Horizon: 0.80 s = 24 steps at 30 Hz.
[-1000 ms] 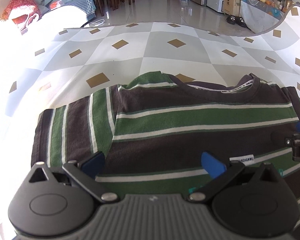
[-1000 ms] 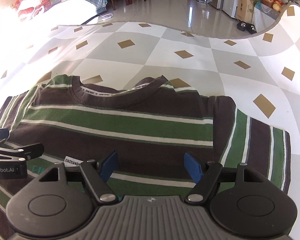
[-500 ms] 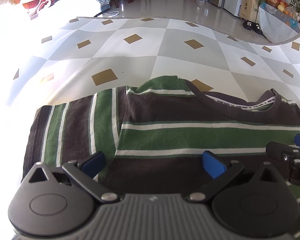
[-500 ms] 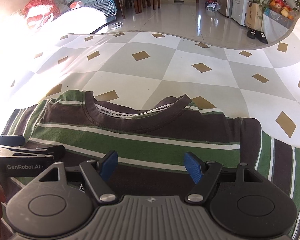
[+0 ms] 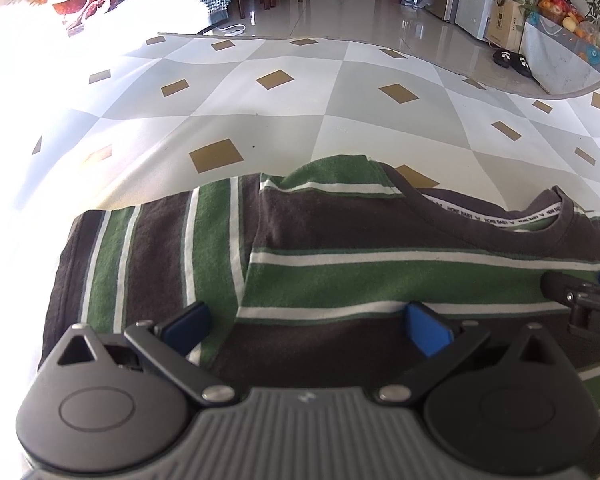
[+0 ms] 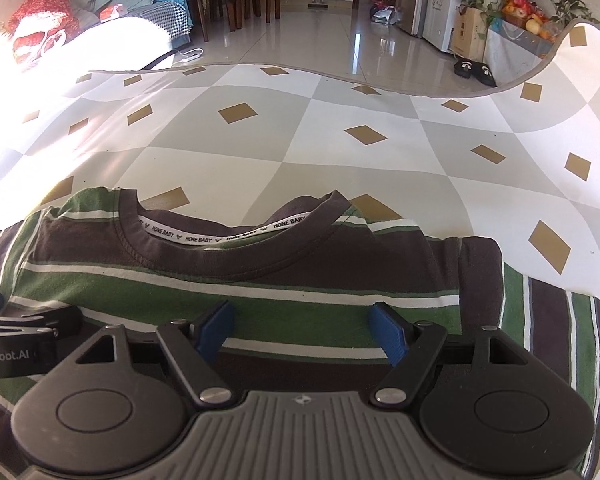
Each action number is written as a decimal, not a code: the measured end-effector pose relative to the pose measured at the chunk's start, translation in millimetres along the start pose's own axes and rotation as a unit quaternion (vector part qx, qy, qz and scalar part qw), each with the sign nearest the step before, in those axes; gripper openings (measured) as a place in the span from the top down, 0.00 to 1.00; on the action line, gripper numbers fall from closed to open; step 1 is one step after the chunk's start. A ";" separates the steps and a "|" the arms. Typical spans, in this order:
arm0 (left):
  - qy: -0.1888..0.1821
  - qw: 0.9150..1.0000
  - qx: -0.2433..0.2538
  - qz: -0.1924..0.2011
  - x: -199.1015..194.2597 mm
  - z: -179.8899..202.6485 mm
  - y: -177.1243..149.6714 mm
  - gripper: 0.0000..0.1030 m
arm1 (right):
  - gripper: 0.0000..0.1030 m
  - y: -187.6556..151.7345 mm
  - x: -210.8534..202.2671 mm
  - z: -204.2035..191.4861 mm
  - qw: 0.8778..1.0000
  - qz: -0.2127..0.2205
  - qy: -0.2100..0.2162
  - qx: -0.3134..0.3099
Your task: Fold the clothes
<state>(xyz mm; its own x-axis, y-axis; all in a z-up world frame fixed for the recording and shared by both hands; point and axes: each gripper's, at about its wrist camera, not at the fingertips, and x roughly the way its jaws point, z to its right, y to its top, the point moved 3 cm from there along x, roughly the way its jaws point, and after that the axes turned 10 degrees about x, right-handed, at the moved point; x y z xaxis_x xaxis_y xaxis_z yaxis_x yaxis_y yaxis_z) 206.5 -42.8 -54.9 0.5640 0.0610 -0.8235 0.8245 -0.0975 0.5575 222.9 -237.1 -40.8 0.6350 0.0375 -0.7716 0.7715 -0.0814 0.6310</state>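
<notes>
Right wrist: soft striped knit shirt [image 6: 228, 280], ribbed round collar [image 6: 236, 258]

Both grippers have crept toward the shirt's [image 6: 236, 280] collar end. The left gripper [image 5: 306, 326] now hangs over the upper green stripe, the right gripper [image 6: 302, 332] likewise; the white label has slipped beneath them.

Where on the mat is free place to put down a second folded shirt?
The mat lies bare from the shirt collar to its far edge, and also right of the right sleeve. It is crowded near the camera, where both open grippers, left and right, hang over the shirt.
</notes>
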 end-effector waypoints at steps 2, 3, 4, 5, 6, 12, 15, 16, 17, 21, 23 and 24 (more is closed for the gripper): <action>0.001 1.000 -0.002 0.000 0.5 -1.7 0.3 0.00 | 0.28 1.9 1.5 3.2 1.000 0.002 -0.008 0.008; 0.002 1.000 -0.004 0.000 0.7 -2.7 0.4 0.00 | 0.27 2.9 2.2 4.9 1.000 0.002 -0.011 0.012; 0.002 1.000 -0.007 0.001 0.8 -5.3 0.2 0.00 | 0.27 3.7 2.7 6.7 1.000 0.003 -0.016 0.016; 0.005 1.000 -0.012 0.001 1.2 -8.0 -0.1 0.00 | 0.27 4.3 3.0 8.5 1.000 0.004 -0.020 0.021; 0.009 1.000 -0.016 0.002 1.6 -11.9 -0.8 0.00 | 0.27 4.8 3.1 10.3 0.999 0.004 -0.025 0.025; 0.012 1.000 -0.011 0.002 0.4 -19.9 -2.0 0.00 | 0.28 7.6 -0.2 19.2 0.998 -0.008 -0.034 0.042; 0.010 1.000 0.000 -0.006 -5.7 -13.4 -2.1 0.00 | 0.30 9.1 -9.0 19.0 0.998 -0.025 -0.024 0.046; 0.010 1.000 0.004 -0.008 -7.7 -11.2 -2.1 0.00 | 0.30 8.5 -13.5 19.2 0.998 -0.026 -0.020 0.047; 0.009 1.000 0.008 -0.011 -9.8 -9.0 -2.1 0.00 | 0.30 7.2 -18.0 19.1 0.998 -0.027 -0.014 0.047; -0.001 0.999 0.029 -0.013 -23.6 4.3 -6.5 0.00 | 0.30 -4.3 -34.1 14.1 0.999 -0.040 -0.003 0.011; -0.011 0.999 0.041 -0.016 -30.9 11.9 -10.4 0.00 | 0.30 -11.5 -41.7 13.1 0.999 -0.045 -0.002 -0.010; -0.017 0.999 0.044 -0.018 -33.4 15.0 -13.0 0.00 | 0.30 -14.5 -44.8 13.2 0.999 -0.048 -0.001 -0.016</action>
<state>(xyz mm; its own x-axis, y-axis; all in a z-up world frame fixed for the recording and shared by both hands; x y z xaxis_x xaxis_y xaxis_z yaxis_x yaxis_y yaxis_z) 176.2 -58.5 -36.3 0.5309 0.0334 -0.8467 0.8361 -0.1832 0.5170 182.8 -250.8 -16.4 0.5577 0.0411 -0.8290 0.8299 -0.0450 0.5561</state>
